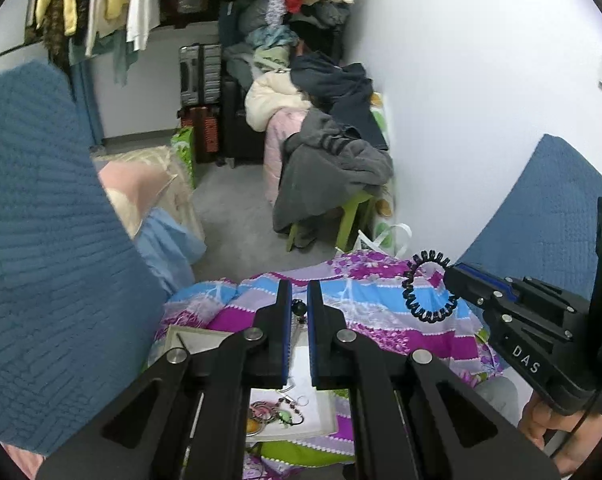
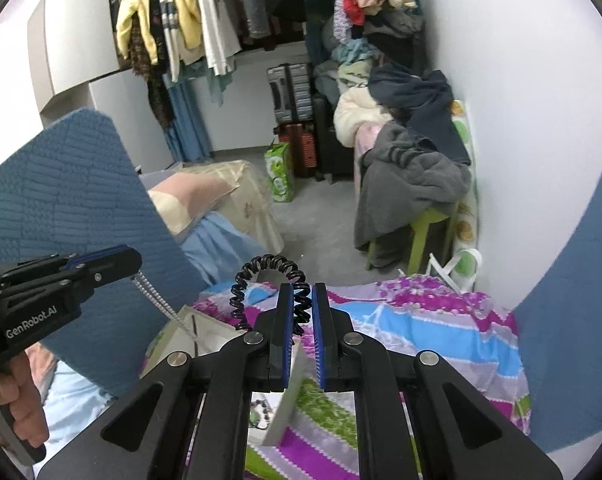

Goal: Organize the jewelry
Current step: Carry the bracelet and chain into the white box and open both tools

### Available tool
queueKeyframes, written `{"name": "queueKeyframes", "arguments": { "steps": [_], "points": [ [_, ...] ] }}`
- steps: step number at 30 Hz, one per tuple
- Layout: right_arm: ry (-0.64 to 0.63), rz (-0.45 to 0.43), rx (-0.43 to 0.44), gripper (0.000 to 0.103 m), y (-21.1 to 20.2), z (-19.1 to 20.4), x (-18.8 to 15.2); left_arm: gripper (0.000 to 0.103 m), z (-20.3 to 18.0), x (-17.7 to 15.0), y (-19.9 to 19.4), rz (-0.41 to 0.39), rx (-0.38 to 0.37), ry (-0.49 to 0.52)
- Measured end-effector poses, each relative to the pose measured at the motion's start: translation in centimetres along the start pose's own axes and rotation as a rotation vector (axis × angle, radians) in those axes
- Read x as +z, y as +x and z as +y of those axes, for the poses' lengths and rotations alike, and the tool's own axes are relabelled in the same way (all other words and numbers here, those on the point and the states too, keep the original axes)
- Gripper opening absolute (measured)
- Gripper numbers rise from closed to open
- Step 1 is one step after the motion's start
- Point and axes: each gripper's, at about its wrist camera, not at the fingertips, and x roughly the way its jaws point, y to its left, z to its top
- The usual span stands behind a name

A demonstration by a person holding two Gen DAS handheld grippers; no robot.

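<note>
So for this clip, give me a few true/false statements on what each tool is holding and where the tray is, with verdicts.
1. The right tool is shut on a black spiral hair tie. True.
2. The left tool holds a red bracelet. False: it pinches a beaded chain with a dark bead between its pads.
3. The white tray lies on the patterned bedspread below both tools. True.
4. The tray holds nothing. False: colourful jewelry pieces lie in it.
5. The hair tie rests in the tray. False: it hangs in the air from the right tool, above the bedspread.
</note>
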Motion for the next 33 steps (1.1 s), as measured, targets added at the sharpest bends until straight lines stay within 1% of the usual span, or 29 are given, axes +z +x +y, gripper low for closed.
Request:
{"name": "queueKeyframes", "arguments": {
  "steps": [7,16,19,22,26,30,31,32,33],
  "points": [
    [0.017,0.066,0.019,0.007,4.2,2.2,-2.9,0.007,3.4,-3.3,2.4,0.059,-0.002,-0.029],
    [0.008,0.171,0.000,0.007,10.0,3.9,-7.1,0.007,7.8,-7.9,6.6,0.143,-0.008,-0.084],
    [0.014,0.217,0.004,0.007,11.9,4.2,-8.8,0.007,8.6,-9.6,8.1,0.178,0.018,-0.088],
    [0.018,0.271,0.006,0.008,13.8,4.4,-10.7,0.007,9.4,-11.1,9.5,0.222,0.008,-0.102],
    [0.022,0.324,-0.001,0.008,15.5,4.4,-12.6,0.007,10.1,-12.9,10.8,0.261,0.003,-0.124],
    [0.034,0.360,0.013,0.008,16.4,4.1,-13.6,0.007,10.3,-13.7,11.5,0.281,0.006,-0.133],
    [0.034,0.364,0.012,0.009,16.5,4.1,-13.7,0.007,10.2,-13.7,11.5,0.279,0.006,-0.132],
    [0.034,0.371,0.008,0.015,16.5,4.0,-13.7,0.007,10.2,-13.7,11.6,0.281,0.005,-0.132],
    [0.038,0.374,0.010,0.026,16.5,3.9,-13.7,0.007,10.2,-13.7,11.7,0.293,0.005,-0.133]
  ]
}}
